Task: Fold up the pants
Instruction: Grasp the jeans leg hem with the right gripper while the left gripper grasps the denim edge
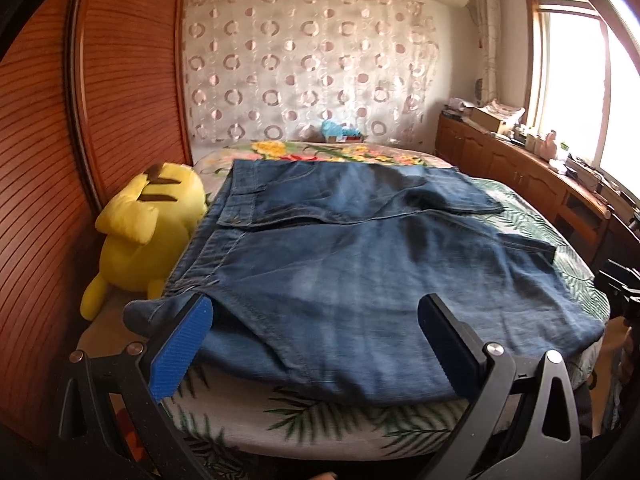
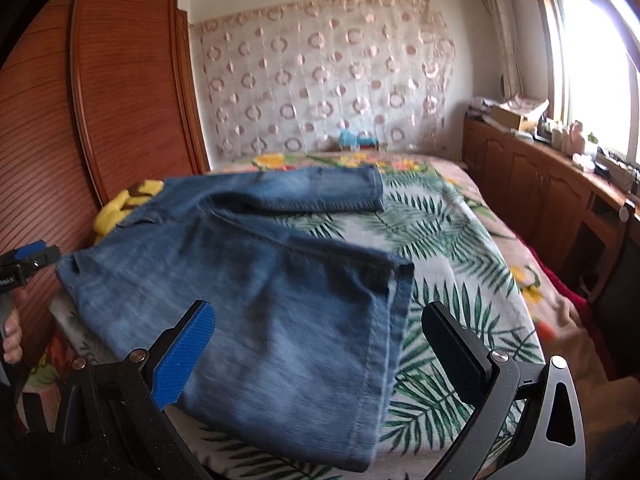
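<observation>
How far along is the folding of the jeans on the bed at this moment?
Done: the jeans lie on the bed, and the legs look doubled back once, their hems lying mid-bed. In hand: nothing; the left gripper and the right gripper are both open over the near edge, gripping no cloth. Left: probably closing on that edge and bringing one half over the other, then folding smaller.
</observation>
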{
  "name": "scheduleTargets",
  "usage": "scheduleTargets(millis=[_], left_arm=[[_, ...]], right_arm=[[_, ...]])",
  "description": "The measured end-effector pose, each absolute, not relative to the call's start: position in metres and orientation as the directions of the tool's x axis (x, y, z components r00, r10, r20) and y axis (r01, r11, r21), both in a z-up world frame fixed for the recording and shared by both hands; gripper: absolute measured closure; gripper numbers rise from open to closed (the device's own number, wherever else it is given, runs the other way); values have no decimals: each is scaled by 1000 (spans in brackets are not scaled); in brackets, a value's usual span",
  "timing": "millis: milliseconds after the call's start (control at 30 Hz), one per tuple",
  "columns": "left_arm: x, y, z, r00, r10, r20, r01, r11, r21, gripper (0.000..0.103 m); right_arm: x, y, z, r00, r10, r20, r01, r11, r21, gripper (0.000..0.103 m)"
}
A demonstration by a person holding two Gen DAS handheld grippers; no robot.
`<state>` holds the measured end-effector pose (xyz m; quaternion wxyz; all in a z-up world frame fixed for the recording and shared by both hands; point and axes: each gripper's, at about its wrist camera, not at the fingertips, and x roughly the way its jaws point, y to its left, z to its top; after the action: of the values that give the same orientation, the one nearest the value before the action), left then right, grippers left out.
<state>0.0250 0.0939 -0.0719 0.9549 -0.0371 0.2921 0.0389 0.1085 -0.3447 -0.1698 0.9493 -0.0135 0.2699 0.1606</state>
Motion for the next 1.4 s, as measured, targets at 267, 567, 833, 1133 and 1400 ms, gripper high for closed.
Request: scheduleTargets(millis=[267,567,833,1133,1400], left_arm=[[20,140,-83,817,138,-560,-209,976,-63,16],[26,174,-115,753,142,-642,-267,958,-101,34],[31,173,-130,733,112,-671,-270,953,-135,43],[35,182,-139,713,84,-696,-268,950,-160,56],[33,180,-141,722,87,-687,-266,951,-159,60]], right_arm=[[100,-351,-164,776,277,-567,-299,953,57,1],[84,-355,-161,764,292,-575,-308,949,73,6],[79,-350,-158,755,308,-579,-336,940,62,7],[86,-354,-160,737,326,-592,-354,932,73,11],[75,-357,-163,692,331,-642,-376,924,72,23]])
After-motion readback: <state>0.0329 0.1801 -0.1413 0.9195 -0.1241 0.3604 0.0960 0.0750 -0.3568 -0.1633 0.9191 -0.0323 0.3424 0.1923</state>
